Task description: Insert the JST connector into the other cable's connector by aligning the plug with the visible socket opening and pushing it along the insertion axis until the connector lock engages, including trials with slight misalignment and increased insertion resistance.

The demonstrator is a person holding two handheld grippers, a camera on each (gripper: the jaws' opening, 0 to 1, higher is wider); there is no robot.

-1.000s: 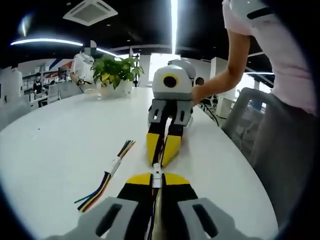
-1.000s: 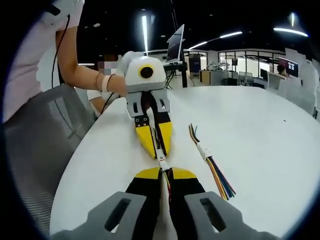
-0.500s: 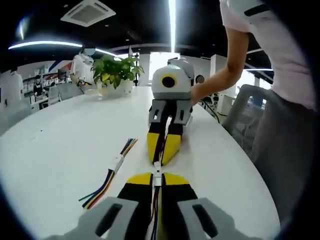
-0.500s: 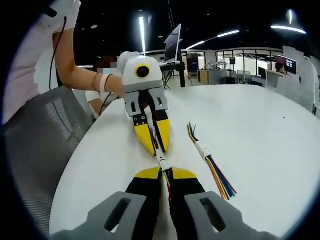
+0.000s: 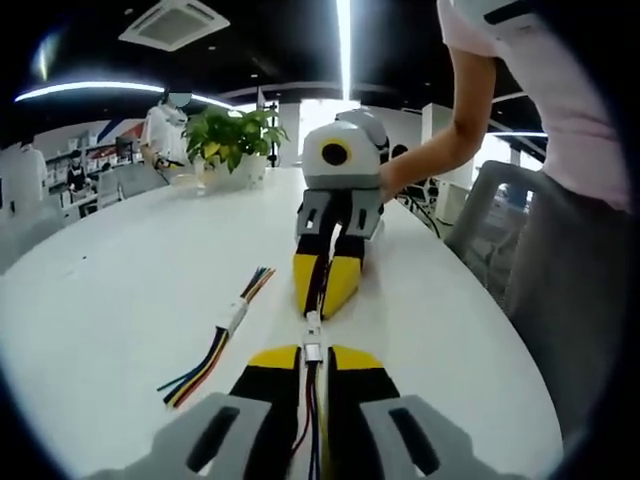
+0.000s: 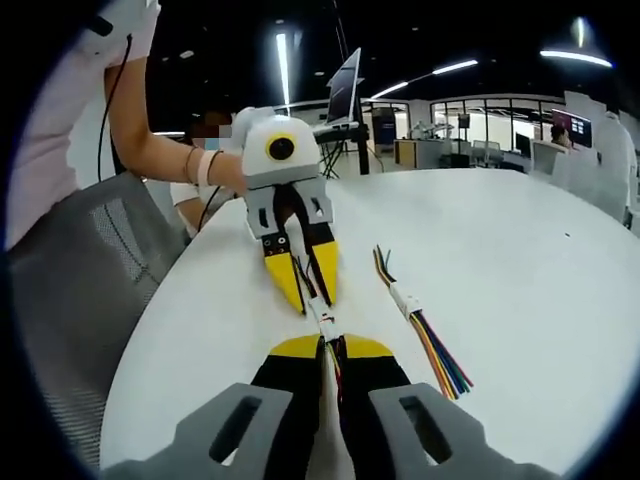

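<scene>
In the left gripper view my left gripper (image 5: 313, 352) is shut on a multicoloured cable whose white connector (image 5: 313, 335) pokes out past its yellow tips. Opposite it, my right gripper (image 5: 320, 308) points back, shut on the other cable. In the right gripper view my right gripper (image 6: 330, 345) holds its cable, and the white connector pieces (image 6: 322, 318) lie in one line between it and the left gripper (image 6: 304, 303). The two pieces meet end to end. Whether the lock is engaged cannot be made out.
A spare cable (image 5: 222, 340) with a white connector lies on the white table (image 5: 110, 270); it also shows as the spare cable (image 6: 420, 325) right of my jaws. A potted plant (image 5: 232, 140) stands at the far end. A person's arm (image 5: 455, 120) and a grey chair (image 6: 80, 290) border the table's edge.
The two grippers have drawn slightly apart, so more of the white connector shows between their tips. In the right gripper view the left gripper has shifted a little left and tilted.
</scene>
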